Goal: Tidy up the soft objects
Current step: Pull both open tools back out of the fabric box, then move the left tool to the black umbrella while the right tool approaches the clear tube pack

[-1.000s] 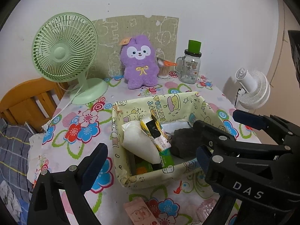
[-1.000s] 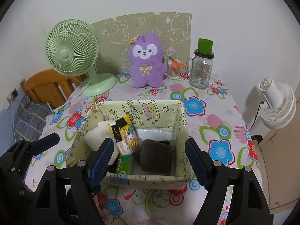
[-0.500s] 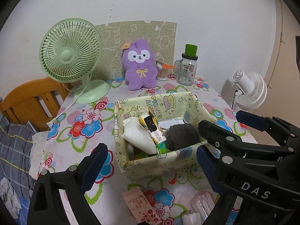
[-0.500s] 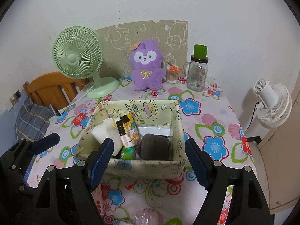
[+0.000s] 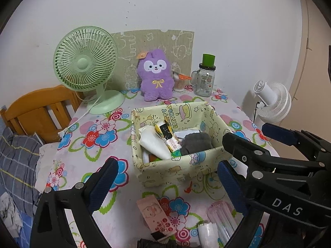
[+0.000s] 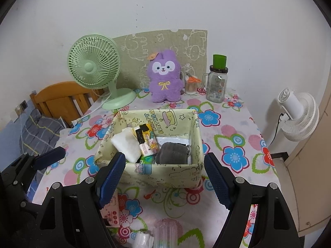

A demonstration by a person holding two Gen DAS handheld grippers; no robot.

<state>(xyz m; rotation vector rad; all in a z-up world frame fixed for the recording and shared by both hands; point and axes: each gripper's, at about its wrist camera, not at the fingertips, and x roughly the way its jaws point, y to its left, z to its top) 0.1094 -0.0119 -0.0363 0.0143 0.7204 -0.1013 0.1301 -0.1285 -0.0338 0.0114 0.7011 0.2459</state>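
Both tongs have drawn back from the fabric box (image 6: 165,171) since a second ago, so more of the flowered surface (image 5: 86,161) shows in front of it, along with a pink card (image 5: 156,215) and a clear ribbed tube (image 5: 222,217) near the lower edge. Left tongs (image 5: 165,181) stand wide open with nothing between the blue pads, and right tongs (image 6: 164,175) are likewise wide apart and empty, hovering before the box's front wall. Inside the box lie a white soft pad (image 6: 126,144) at the left, a snack packet (image 6: 145,142) in the middle and a dark grey cloth (image 6: 172,154) at the right. Behind the box, a purple plush toy (image 6: 164,76) sits upright against the wall, between a green desk fan (image 6: 94,62) and a glass jar with a green cap (image 6: 217,82).
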